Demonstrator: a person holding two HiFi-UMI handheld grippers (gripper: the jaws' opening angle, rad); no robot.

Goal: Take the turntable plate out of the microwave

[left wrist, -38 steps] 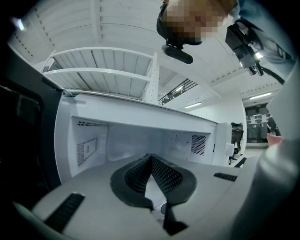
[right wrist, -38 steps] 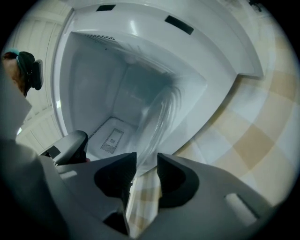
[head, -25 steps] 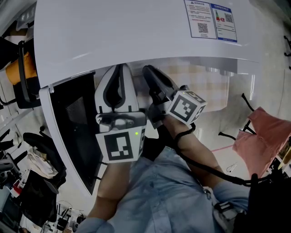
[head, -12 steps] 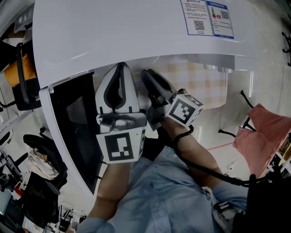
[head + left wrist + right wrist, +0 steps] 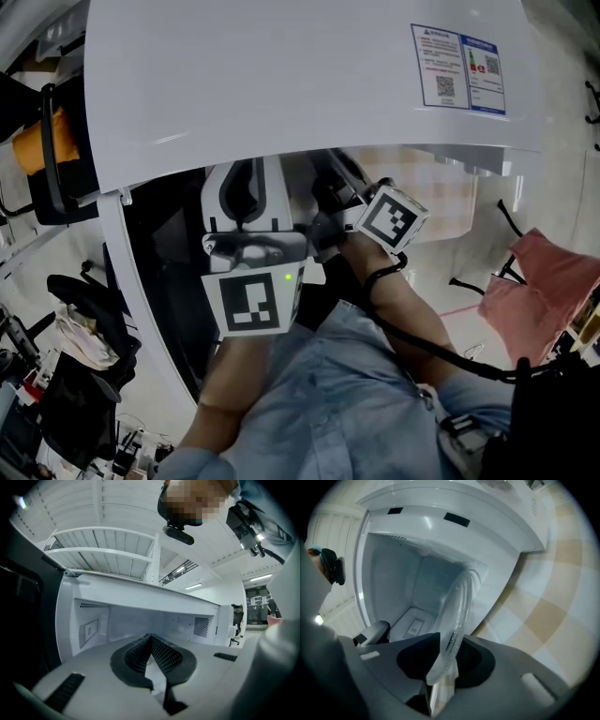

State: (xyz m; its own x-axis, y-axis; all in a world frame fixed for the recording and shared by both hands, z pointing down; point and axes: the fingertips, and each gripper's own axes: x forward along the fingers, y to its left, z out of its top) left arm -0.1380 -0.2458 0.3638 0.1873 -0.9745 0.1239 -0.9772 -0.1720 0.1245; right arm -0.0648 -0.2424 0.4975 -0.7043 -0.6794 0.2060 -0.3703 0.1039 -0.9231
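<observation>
The white microwave [image 5: 300,84] fills the top of the head view, with its dark door [image 5: 159,272] swung open at the left. Both grippers reach in under its top, which hides their tips. In the right gripper view the clear glass turntable plate [image 5: 458,611] stands on edge between the black pads of my right gripper [image 5: 450,641]. The jaws are opening, with the pads still against the plate's rim. My left gripper [image 5: 150,638] points into the bare white cavity [image 5: 136,620], its pads meeting at the tip with nothing between them.
A pink cloth [image 5: 544,272] lies on the floor to the right, beyond a beige checked surface [image 5: 431,187]. Dark chairs and clutter [image 5: 75,347] crowd the left. Black cables [image 5: 422,342] trail from my right arm.
The microwave's top now covers more of both grippers in the head view. The right gripper's marker cube has shifted a little up and right. The left gripper has stayed put.
</observation>
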